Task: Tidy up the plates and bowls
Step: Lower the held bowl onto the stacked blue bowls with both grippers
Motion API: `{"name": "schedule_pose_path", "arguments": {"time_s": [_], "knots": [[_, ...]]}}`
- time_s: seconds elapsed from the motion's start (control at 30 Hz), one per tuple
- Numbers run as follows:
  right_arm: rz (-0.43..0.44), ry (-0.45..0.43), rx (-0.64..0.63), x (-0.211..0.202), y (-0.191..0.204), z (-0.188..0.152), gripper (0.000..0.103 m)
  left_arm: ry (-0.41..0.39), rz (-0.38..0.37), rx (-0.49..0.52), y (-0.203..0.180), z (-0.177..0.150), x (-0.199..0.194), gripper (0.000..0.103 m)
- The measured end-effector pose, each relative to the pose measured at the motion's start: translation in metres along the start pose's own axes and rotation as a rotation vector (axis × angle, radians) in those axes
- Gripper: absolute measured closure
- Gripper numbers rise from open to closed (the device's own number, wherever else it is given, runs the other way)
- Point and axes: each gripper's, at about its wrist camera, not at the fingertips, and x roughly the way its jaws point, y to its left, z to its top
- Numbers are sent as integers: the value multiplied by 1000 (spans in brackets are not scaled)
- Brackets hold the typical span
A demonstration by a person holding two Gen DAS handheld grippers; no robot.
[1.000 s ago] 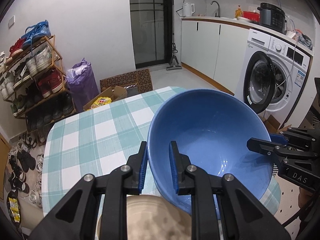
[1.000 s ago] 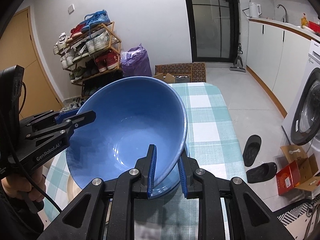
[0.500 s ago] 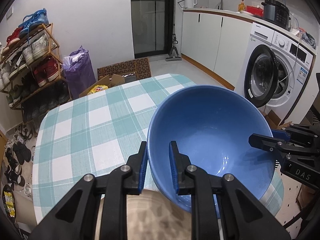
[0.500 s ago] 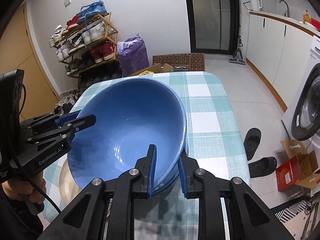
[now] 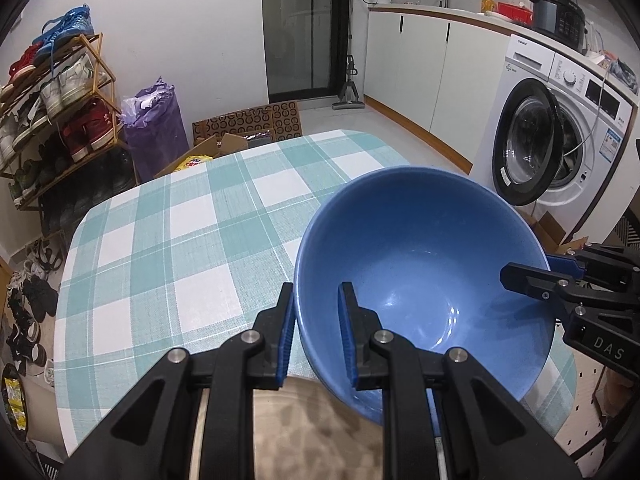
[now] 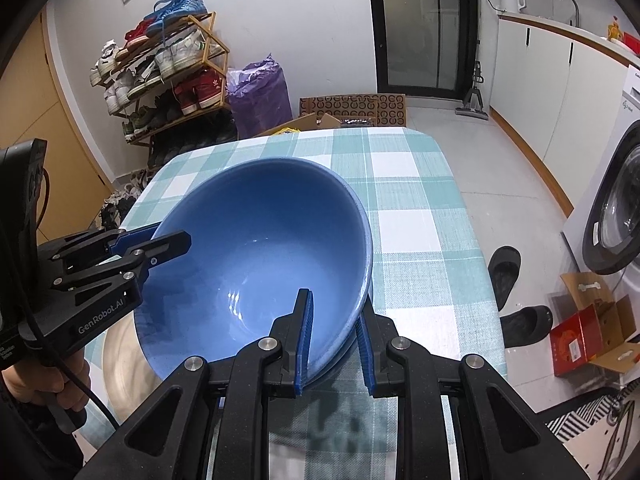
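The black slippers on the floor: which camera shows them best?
The right wrist view: both slippers lie in plain sight on the floor beside the checked table, near the washing machine. The left wrist view does not show them at all.

You have a solid blue bowl (image 5: 420, 248) over a counter (image 5: 168, 248) checked in teal and white, with a speckled beige plate (image 5: 304, 432) below it. Your left hand-held gripper (image 5: 314, 332) and right hand-held gripper (image 6: 334, 336) are black with blue pads. Beyond you see a purple bag (image 5: 154, 128) and a white washing machine (image 5: 560, 120) with a black door ring.
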Motion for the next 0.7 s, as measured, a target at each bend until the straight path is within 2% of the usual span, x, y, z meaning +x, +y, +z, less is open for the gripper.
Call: {"name": "schedule_pose_path", "arguments": {"time_s": [0.7], "knots": [[-73, 15, -83, 20, 16, -10, 82, 43, 41, 10, 2, -12, 25, 84]]}}
